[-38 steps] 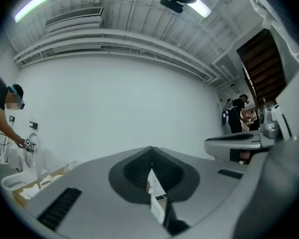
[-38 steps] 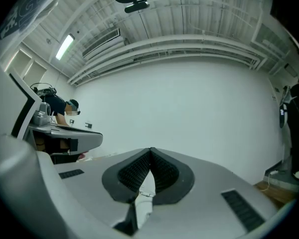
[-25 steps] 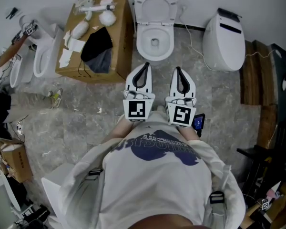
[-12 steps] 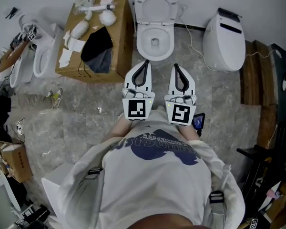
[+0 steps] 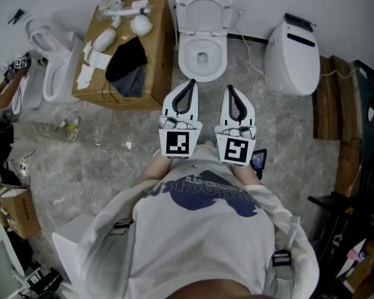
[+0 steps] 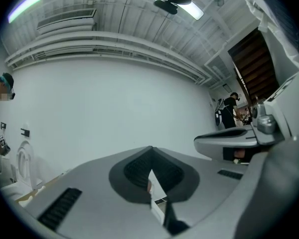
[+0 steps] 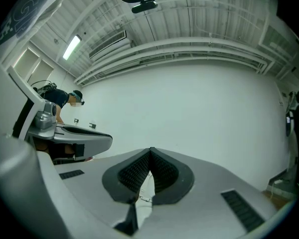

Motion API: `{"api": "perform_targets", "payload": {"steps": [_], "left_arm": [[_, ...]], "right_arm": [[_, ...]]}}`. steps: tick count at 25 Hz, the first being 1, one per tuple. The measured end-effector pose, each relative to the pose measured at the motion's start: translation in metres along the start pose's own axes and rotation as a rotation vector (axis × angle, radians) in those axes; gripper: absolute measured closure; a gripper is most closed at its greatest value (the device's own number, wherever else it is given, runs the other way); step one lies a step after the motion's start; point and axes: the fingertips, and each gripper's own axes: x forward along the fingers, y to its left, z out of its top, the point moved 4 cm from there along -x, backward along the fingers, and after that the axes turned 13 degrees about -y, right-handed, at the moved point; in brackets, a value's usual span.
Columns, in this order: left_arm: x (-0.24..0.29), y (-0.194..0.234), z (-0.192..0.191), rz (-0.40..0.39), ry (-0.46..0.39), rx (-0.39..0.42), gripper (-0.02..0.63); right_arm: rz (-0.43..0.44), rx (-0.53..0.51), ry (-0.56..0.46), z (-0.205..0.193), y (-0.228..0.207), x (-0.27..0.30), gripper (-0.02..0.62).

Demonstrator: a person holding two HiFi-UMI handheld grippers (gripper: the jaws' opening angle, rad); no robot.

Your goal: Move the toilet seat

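A white toilet [image 5: 201, 58] stands against the far wall in the head view. Its seat and lid [image 5: 204, 10] look raised, leaning back against the wall. Both grippers are held side by side in front of the person's chest and point at the bowl, a short way from it. The left gripper [image 5: 191, 83] is shut with nothing in it, and so is the right gripper [image 5: 230, 88]. In the left gripper view the jaws [image 6: 150, 149] meet in front of the bare white wall. The right gripper view shows the same [image 7: 150, 151].
A cardboard box [image 5: 156, 55] with white fittings and a black cloth stands left of the toilet. Further left are two more toilets [image 5: 53, 70]. A closed white toilet [image 5: 291, 45] stands to the right, with wooden boards [image 5: 327, 98] beyond it. Another person's arm [image 5: 3, 89] shows at the left edge.
Both grippers have edged slightly toward the toilet and stay shut. The other person's arm at the left has drawn back toward the edge.
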Motion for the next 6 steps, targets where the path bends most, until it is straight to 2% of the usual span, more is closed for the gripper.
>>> {"api": "perform_targets", "payload": {"steps": [6], "left_arm": [[-0.0016,-0.0035,0.0011,-0.009,-0.001,0.007,0.609]], "right_arm": [[-0.001,0.003,-0.01,0.0043,-0.001,-0.0032,0.589]]}}
